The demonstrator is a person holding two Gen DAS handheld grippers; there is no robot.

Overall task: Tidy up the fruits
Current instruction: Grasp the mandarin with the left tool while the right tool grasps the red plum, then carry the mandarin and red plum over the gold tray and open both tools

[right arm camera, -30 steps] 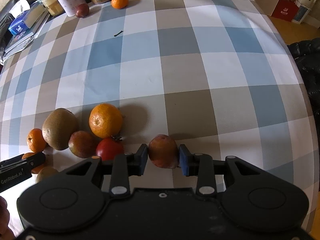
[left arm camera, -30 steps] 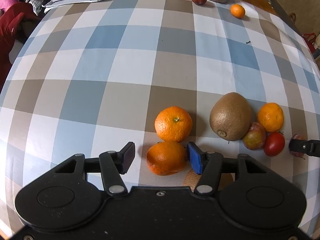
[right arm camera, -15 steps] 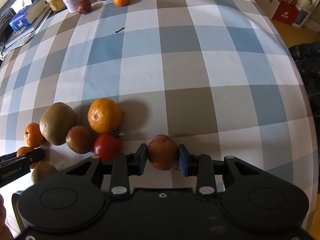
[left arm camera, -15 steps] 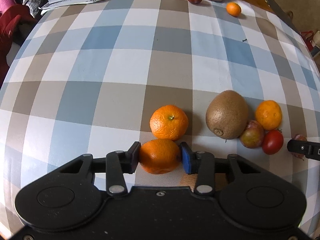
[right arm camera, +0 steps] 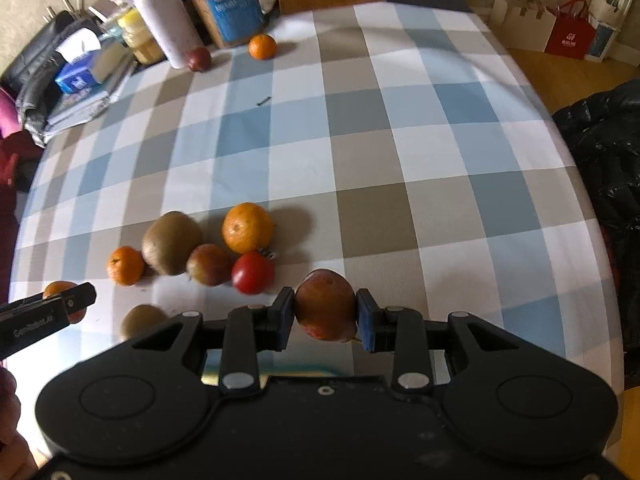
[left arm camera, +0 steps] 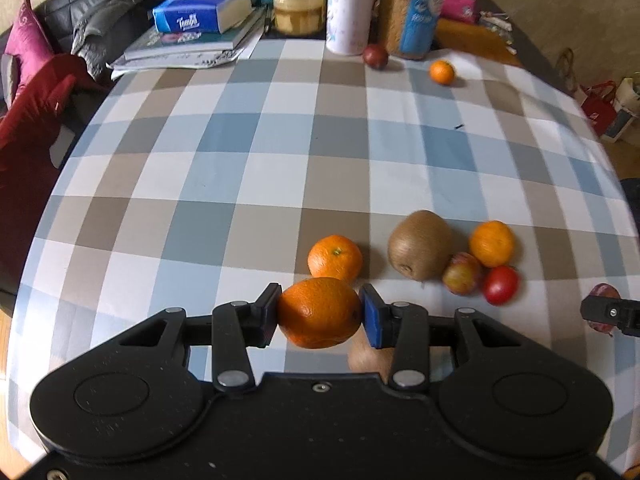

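My left gripper (left arm camera: 319, 314) is shut on an orange (left arm camera: 319, 312) and holds it above the checked tablecloth. My right gripper (right arm camera: 325, 314) is shut on a reddish plum (right arm camera: 326, 304), also lifted. On the cloth lie an orange (left arm camera: 335, 258), a big kiwi (left arm camera: 420, 244), a second orange (left arm camera: 492, 243), a plum (left arm camera: 462, 278) and a red tomato (left arm camera: 500, 284). A second kiwi (right arm camera: 142, 320) lies near the front, partly hidden under my left gripper. The right gripper's tip (left arm camera: 610, 314) shows at the right edge of the left wrist view.
At the far edge lie a small orange (left arm camera: 442, 71) and a dark plum (left arm camera: 375, 56), next to a white cup (left arm camera: 348, 8), a jar (left arm camera: 298, 4), a blue-labelled container (left arm camera: 408, 16) and stacked books with a tissue pack (left arm camera: 196, 20). A black jacket (right arm camera: 608, 168) lies right.
My left gripper closed on the orange and lifted it off the cloth. My right gripper, holding the plum throughout, rose too. Both views pulled back and up.
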